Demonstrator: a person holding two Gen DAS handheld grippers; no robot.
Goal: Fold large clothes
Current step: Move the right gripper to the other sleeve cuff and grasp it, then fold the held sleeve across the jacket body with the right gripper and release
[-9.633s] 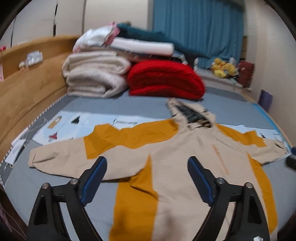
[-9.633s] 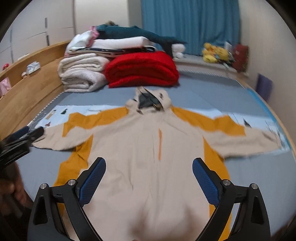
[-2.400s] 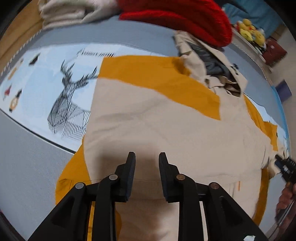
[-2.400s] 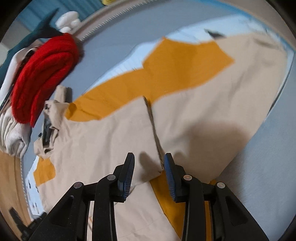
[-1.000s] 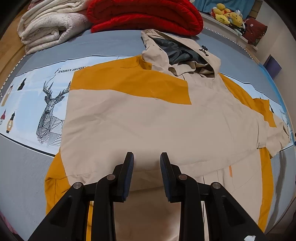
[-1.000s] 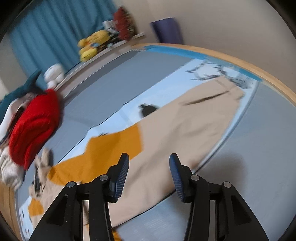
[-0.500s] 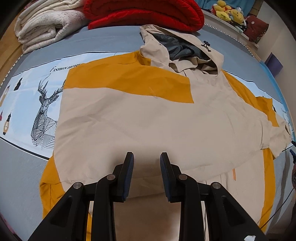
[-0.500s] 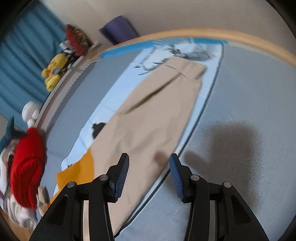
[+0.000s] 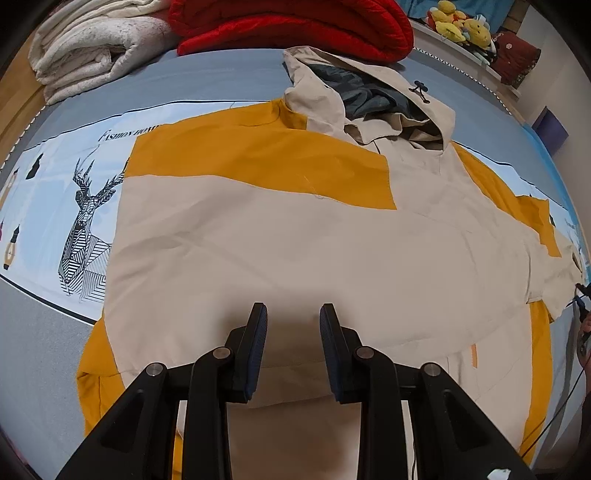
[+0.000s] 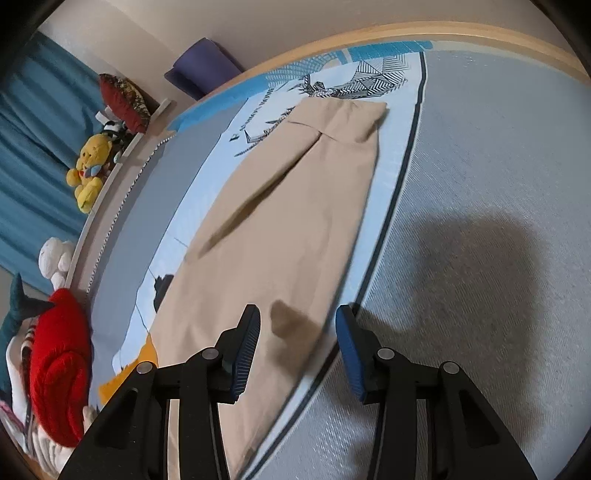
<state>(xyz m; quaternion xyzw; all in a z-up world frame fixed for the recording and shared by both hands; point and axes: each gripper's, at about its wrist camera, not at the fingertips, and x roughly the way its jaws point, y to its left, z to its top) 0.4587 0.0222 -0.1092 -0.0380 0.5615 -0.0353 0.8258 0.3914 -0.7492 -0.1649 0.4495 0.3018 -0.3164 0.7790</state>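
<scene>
hooded jacket [image 9: 280, 236]: flat on bed [image 10: 480, 155], one sleeve folded across its chest | right sleeve [image 10: 291, 206]: stretched out over printed sheet [image 10: 391, 173] | left tool [image 9: 293, 314]: narrow gap, empty, above folded sleeve | right tool [image 10: 297, 317]: jaws just been closing, still apart, nothing between, over sleeve edge

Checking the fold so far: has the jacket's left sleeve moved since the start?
Yes. The left sleeve now lies folded across the jacket's body, no longer stretched out over the deer print.

Teal curtain [image 10: 33, 147], pale wall [image 10: 295, 22] — wood bed frame [image 10: 480, 31].
</scene>
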